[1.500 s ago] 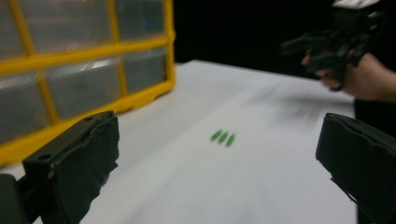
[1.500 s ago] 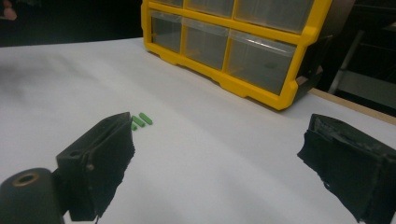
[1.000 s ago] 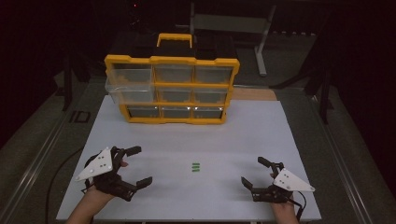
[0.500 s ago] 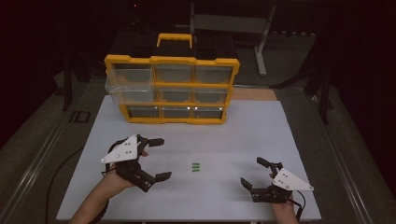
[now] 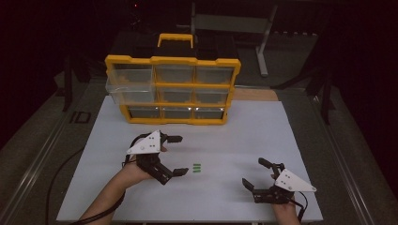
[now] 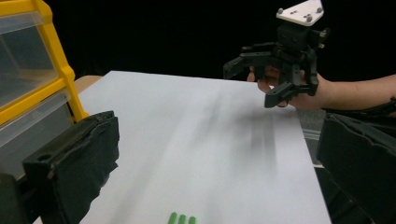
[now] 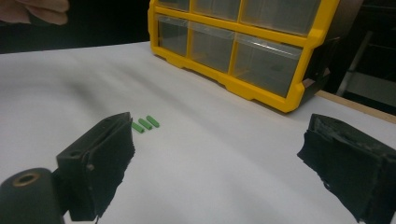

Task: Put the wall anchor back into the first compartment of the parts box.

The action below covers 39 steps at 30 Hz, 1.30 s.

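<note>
Far back on white table (image 5: pixel 281 131): yellow drawer box (image 5: pixel 172 89). Nearer, left gripper (image 5: pixel 177 155), jaws spread wide, just left of green sticks (image 5: pixel 197 168). Near right: right gripper (image 5: pixel 256 172), jaws spread too, holding nothing.

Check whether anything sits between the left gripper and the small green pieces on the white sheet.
Nothing visible does. The left gripper, jaws open, is just left of the green pieces, with bare white sheet between them.
</note>
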### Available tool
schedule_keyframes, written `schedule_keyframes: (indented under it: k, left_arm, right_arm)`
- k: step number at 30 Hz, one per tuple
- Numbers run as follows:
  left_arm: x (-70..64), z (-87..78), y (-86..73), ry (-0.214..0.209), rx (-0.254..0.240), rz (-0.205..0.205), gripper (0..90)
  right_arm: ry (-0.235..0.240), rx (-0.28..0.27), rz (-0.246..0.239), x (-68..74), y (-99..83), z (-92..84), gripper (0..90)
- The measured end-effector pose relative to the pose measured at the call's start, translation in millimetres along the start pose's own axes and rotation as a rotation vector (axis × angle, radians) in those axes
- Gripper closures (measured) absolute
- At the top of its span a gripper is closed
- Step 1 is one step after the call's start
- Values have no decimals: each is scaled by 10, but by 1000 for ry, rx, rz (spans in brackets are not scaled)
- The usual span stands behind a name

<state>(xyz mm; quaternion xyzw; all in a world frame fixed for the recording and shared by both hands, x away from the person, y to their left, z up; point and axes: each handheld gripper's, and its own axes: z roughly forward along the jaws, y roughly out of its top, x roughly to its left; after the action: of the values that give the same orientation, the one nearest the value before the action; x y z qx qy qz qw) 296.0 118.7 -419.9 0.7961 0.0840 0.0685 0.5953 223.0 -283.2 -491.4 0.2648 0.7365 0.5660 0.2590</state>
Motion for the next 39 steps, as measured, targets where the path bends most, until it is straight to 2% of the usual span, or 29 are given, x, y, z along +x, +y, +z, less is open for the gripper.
schedule_keyframes:
  k: [3, 7, 9, 11, 14, 15, 25, 32, 35, 36, 39]
  left_arm:
    - [48, 79, -19, -8, 3, -7, 0]
    - [105, 198, -46, -38, 0, -25, 0]
    - [118, 241, -56, -33, 1, -22, 0]
    - [158, 372, -92, -45, 28, -25, 0]
    - [180, 432, -114, -49, 44, -31, 0]
    - [201, 483, -137, -51, 65, -32, 0]
    - [328, 615, -268, -59, 121, -54, 2]
    - [373, 698, -399, -64, 169, -48, 83]
    - [386, 748, -492, -71, 221, -48, 196]
    - [386, 748, -492, -71, 221, -48, 222]
    - [409, 770, -562, -72, 247, -64, 250]
  right_arm:
    - [2, 3, -3, 3, -1, 3, 85]
    - [5, 4, -8, -2, -7, 9, 85]
    - [4, 5, -7, -2, -8, 9, 85]
    - [6, 5, -5, -4, -10, 8, 85]
    - [4, 5, -3, -3, -12, 7, 85]
    - [4, 5, 3, -3, -14, 8, 85]
    - [7, 7, 6, -4, -21, 15, 85]
    - [11, 11, 9, -4, -27, 22, 85]
    - [15, 13, 7, -4, -28, 22, 85]
    - [15, 13, 7, -4, -28, 22, 85]
    - [17, 15, 9, -4, -31, 24, 85]
